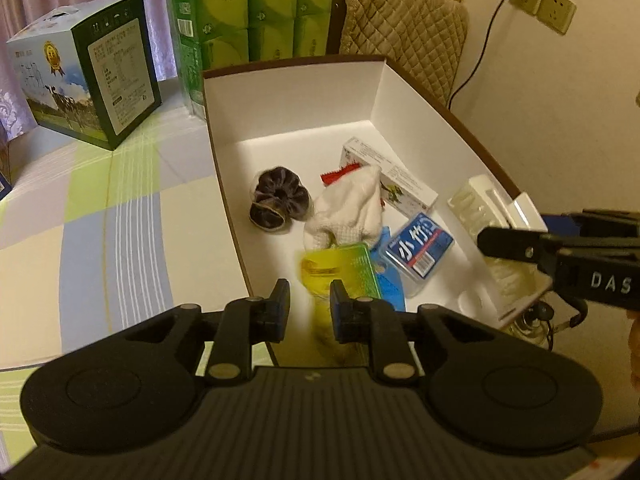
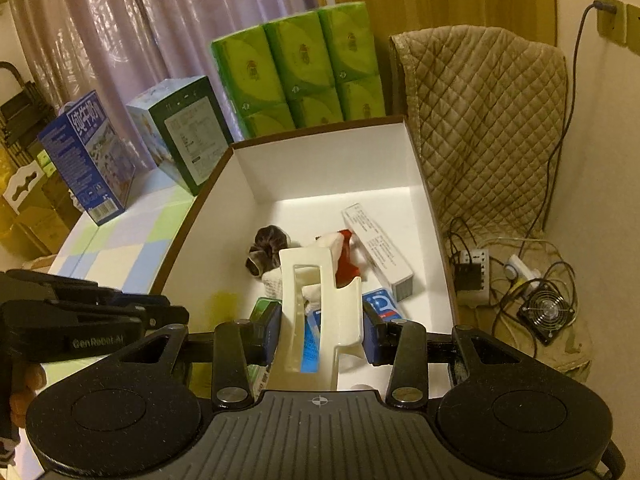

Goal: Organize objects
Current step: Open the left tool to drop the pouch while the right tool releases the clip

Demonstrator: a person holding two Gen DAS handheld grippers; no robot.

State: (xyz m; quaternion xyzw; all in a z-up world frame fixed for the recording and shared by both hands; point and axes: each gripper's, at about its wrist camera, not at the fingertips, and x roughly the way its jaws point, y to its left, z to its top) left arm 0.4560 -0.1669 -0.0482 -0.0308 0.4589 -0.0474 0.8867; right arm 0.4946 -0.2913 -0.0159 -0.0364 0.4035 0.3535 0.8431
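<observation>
the cream plastic hair claw [image 2: 308, 312] sat at the centre of the right wrist view, pinched across its width between the two blue-padded fingers of the right gripper [image 2: 322, 332], tongs clenched on it. it hung over the open white box [image 2: 320, 172], above the things already lying there, probably so it could be let go straight down among them. in the left wrist view the same hair claw [image 1: 480, 208] showed at the right edge, over the box's right wall.

lower centre of the left wrist view, the left gripper [image 1: 310, 312] had its tongs released, nothing between them; a blurred yellow-green packet [image 1: 340, 266] lay just beyond the tips, seemingly dropped into the box, though the blur left that uncertain. around it lay a white sock [image 1: 352, 204], a dark scrunchie [image 1: 278, 198], a blue-labelled case [image 1: 420, 250] and a long white carton [image 1: 390, 178], loosely heaped.

outside the box, at upper left, a milk carton box [image 1: 92, 76] stood on the checked tablecloth [image 1: 100, 216], and green tissue packs [image 2: 300, 68] were stacked behind the box's back wall
</observation>
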